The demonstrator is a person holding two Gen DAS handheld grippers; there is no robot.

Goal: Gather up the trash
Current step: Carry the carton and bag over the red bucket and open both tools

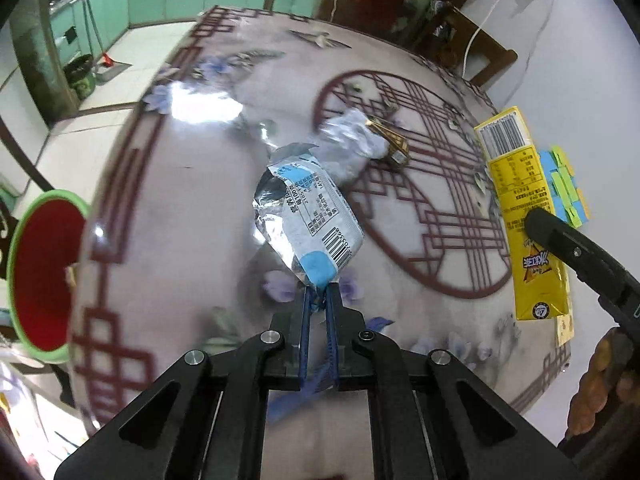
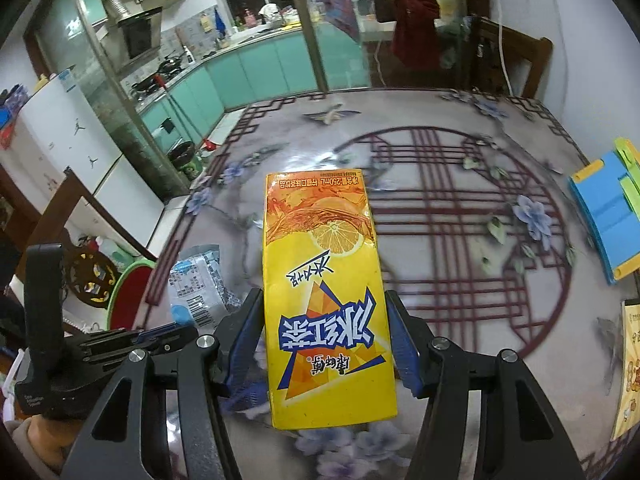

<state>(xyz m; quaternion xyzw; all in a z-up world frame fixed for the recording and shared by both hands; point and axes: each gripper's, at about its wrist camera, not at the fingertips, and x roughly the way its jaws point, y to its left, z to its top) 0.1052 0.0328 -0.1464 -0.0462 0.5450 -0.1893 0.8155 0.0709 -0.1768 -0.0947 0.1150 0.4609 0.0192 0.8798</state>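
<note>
While the left gripper [image 1: 320, 294] pinched a light, crinkly foil wrapper [image 1: 308, 216] by its corner above the tabletop [image 1: 200, 200], the right gripper [image 2: 324, 344] stood spread around the stiff yellow carton [image 2: 326, 300], best squeezed mid-body.

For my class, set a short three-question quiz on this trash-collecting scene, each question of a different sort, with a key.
1. True or false: the left claw is shut on the crinkled silver-and-blue foil wrapper.
2. Which item sits between the right claw's fingers? A: crumpled white wrapper; B: yellow lemon-tea drink carton; C: blue plastic holder.
3. Fill in: the red bin with a green rim stands off the patterned table's ____ edge in the left wrist view.

Key: 1 true; 2 B; 3 left.
</note>
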